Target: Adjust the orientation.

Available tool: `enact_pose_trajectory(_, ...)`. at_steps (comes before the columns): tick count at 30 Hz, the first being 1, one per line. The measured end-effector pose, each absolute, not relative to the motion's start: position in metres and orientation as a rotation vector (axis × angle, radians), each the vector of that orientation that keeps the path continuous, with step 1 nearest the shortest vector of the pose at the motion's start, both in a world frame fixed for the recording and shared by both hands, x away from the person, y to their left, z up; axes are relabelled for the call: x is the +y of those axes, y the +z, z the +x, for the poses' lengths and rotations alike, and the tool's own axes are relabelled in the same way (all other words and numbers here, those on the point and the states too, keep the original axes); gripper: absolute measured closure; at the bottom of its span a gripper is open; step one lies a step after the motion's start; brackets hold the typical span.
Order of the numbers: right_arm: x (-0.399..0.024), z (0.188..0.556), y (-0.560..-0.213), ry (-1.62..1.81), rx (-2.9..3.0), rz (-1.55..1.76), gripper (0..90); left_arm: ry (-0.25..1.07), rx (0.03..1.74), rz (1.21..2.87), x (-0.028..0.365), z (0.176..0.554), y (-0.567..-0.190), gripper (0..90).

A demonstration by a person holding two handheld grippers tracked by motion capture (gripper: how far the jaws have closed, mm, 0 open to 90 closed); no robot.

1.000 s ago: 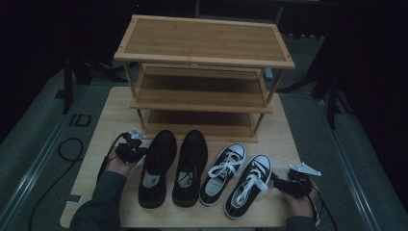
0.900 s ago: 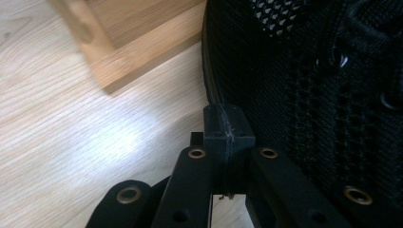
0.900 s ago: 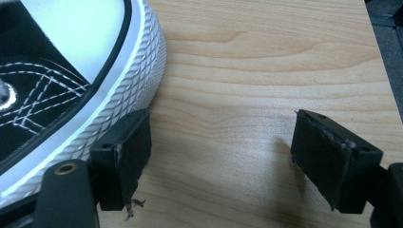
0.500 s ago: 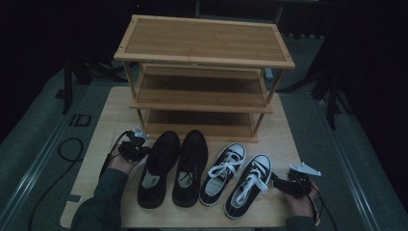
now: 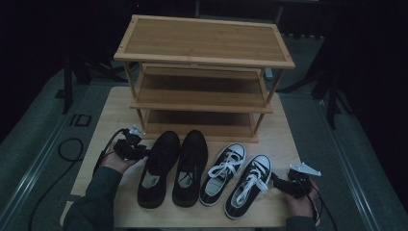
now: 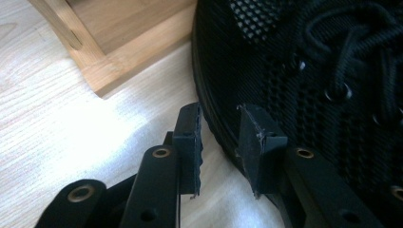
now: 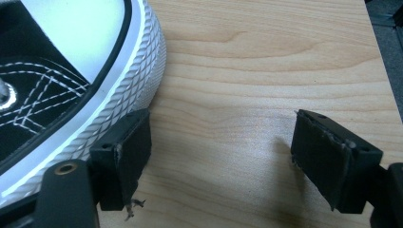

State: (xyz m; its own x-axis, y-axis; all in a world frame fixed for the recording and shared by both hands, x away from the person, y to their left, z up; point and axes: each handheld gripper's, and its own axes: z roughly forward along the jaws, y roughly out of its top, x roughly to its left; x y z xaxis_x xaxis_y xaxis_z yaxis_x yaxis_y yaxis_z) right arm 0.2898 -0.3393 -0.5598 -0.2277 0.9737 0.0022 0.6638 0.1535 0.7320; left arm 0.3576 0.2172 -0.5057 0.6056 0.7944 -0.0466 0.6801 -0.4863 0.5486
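Opening left gripper jaws at black shoe edge, sole between, unpinched; right gripper released at sneaker, 3 o'clock; grasp pending.

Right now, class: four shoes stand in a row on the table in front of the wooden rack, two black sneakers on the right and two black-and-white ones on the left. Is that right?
Not quite: the sides are swapped. In the high view the black sneakers stand on the left and the black-and-white ones on the right, all on the table in front of the wooden rack.
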Motion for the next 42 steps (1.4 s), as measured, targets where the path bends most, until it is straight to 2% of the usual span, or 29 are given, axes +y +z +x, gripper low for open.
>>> enact_pose_trajectory(12, -0.339, 0.290, -0.560, 0.854, 1.957, 1.555, 21.1, 0.181, 1.151, 2.388, 0.224, 0.357, -0.489, 67.5)
enact_pose_trajectory(16, -0.339, 0.290, -0.560, 0.854, 1.958, 1.554, 21.1, 0.147, 1.166, 2.413, 0.224, 0.356, -0.484, 61.9)
enact_pose_trajectory(21, -0.339, 0.289, -0.560, 0.854, 1.957, 1.554, 21.1, 0.119, 1.152, 2.422, 0.223, 0.355, -0.481, 61.4)
enact_pose_trajectory(33, -0.339, 0.289, -0.560, 0.854, 1.957, 1.554, 21.1, 0.134, 1.057, 2.435, 0.219, 0.341, -0.457, 57.9)
enact_pose_trajectory(42, -0.339, 0.289, -0.560, 0.855, 1.957, 1.555, 21.1, 0.135, 1.048, 2.430, 0.207, 0.332, -0.434, 51.5)
